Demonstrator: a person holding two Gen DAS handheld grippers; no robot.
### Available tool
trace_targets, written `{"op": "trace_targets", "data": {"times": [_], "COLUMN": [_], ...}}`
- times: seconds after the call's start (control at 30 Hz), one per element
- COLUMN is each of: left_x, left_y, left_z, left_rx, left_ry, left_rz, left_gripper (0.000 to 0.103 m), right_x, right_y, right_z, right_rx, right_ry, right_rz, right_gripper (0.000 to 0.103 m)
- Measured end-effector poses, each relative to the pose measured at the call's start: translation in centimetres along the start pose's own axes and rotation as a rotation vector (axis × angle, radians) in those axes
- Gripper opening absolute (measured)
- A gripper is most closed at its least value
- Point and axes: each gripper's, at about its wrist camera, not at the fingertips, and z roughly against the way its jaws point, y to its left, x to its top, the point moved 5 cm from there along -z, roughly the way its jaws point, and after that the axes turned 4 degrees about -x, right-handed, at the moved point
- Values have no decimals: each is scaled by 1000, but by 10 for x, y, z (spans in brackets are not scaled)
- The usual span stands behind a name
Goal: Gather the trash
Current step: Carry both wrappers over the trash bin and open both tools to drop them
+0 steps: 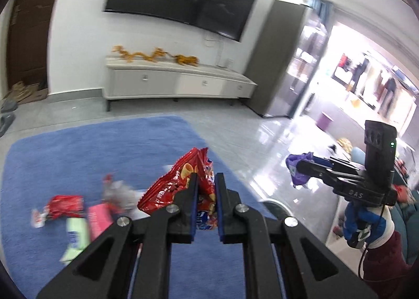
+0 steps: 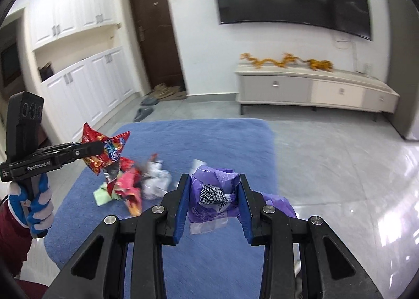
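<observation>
Left gripper (image 1: 207, 189) jaws pinch a red snack bag (image 1: 180, 184) at frame centre. Right gripper (image 2: 213, 194) jaws clamp a purple bag (image 2: 209, 184); loose wrappers (image 2: 146, 181) lie left of it on the blue rug (image 2: 209, 136).

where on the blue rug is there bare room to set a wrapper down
The blue rug is bare along its far edge toward the TV cabinet and on its right side by the tiled floor. The trash pile crowds its near-left part, below the left tool.

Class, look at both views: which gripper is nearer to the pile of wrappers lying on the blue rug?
Left. The left gripper hangs just above the wrapper pile; the right gripper sits off to the pile's side.
</observation>
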Motion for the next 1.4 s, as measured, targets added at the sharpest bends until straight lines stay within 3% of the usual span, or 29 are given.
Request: {"op": "trace_targets", "data": {"times": [0.17,0.33,0.67,0.83,1.1,1.13,1.27,1.4], "left_x": [4,-2,-50,-78,-102,-103,-105,-107], "left_y": [-65,-130,-227,-250,-256,-256,-252,-255], "left_z": [-47,-118,-262,-311,-362,-368,-379,-386], "left_rx": [-114,-201,-274,-255,-201,-203,-217,-222], "left_ry": [59,178,456,547,631,642,666,677], "left_rz": [-68,-134,-247,-274,-262,-254,-214,-207], "left_gripper": [11,11,11,11,13,14,36,38], "right_x": [-27,-65,-160,-201,-234,-237,-245,-253], "right_y": [-62,-129,-235,-266,-286,-288,-302,-315], "right_z": [24,32,8,-13,-54,-57,-66,-64], "right_rx": [-99,-184,-292,-283,-244,-243,-242,-256], "right_ry": [-2,33,176,251,343,352,375,378], "right_rz": [-95,-221,-449,-511,-499,-496,-485,-498], "right_gripper": [34,35,35,36,41,44,54,55]}}
